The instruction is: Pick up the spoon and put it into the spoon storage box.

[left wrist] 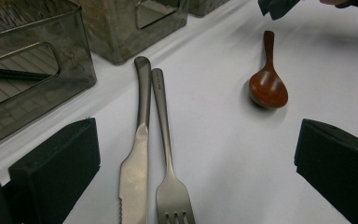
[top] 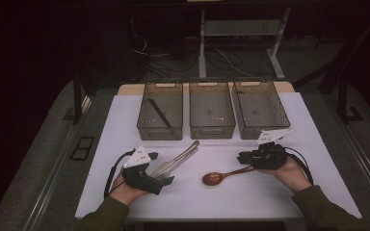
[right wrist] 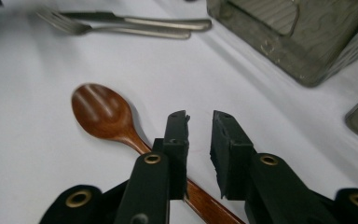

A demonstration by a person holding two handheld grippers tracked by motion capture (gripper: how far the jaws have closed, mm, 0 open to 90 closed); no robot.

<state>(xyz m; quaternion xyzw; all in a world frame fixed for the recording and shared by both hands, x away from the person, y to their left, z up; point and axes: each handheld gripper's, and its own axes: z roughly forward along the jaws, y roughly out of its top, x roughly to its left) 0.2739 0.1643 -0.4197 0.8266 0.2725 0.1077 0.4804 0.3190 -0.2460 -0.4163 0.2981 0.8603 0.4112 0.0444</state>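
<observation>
A brown wooden spoon lies on the white table, bowl to the left. My right gripper is low over its handle. In the right gripper view the jaws stand a narrow gap apart, and the spoon runs its handle under the left finger; the pads do not press on it. A steel knife and fork lie side by side between the wide-open jaws of my left gripper, untouched. In the high view my left gripper rests at the near left by the knife.
Three clear grey bins stand in a row at the back: left bin holding a dark stick, middle bin, right bin. White table top lies bare toward the near edge.
</observation>
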